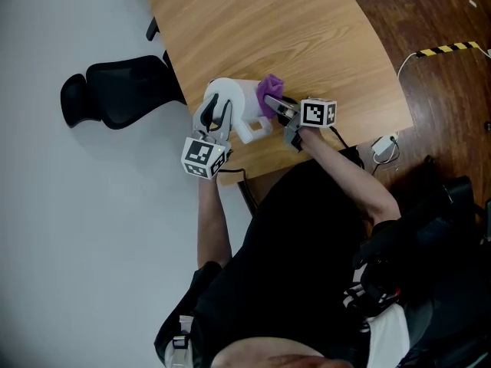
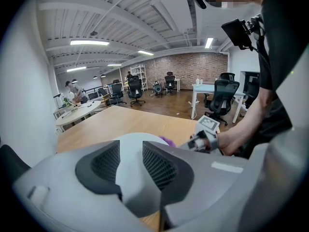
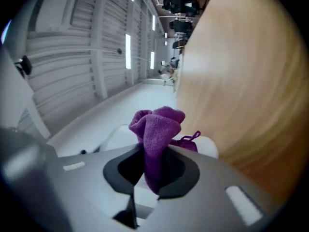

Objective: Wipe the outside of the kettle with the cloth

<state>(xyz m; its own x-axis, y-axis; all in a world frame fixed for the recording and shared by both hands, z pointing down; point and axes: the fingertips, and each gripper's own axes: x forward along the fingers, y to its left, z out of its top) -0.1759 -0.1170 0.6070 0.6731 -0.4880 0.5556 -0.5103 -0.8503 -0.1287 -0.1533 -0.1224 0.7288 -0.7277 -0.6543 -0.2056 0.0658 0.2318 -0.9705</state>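
Our pale wooden table (image 1: pixel 322 37), round-cornered, fills the head view's upper middle and lies bare beyond the smooth white kettle (image 1: pixel 239 98), which stands near its lower edge. Our left gripper (image 2: pixel 130 166) pinches a curved white part of the kettle between ribbed pads. Our right gripper (image 3: pixel 152 170) clamps the fleecy purple cloth (image 3: pixel 159 124) at the kettle's right side.

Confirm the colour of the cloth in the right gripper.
Purple cloth, clearest in the right gripper view, pinched between the jaws.

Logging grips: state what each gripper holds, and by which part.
Left gripper clamps the kettle by its handle; right gripper pinches the cloth by its gathered folds.
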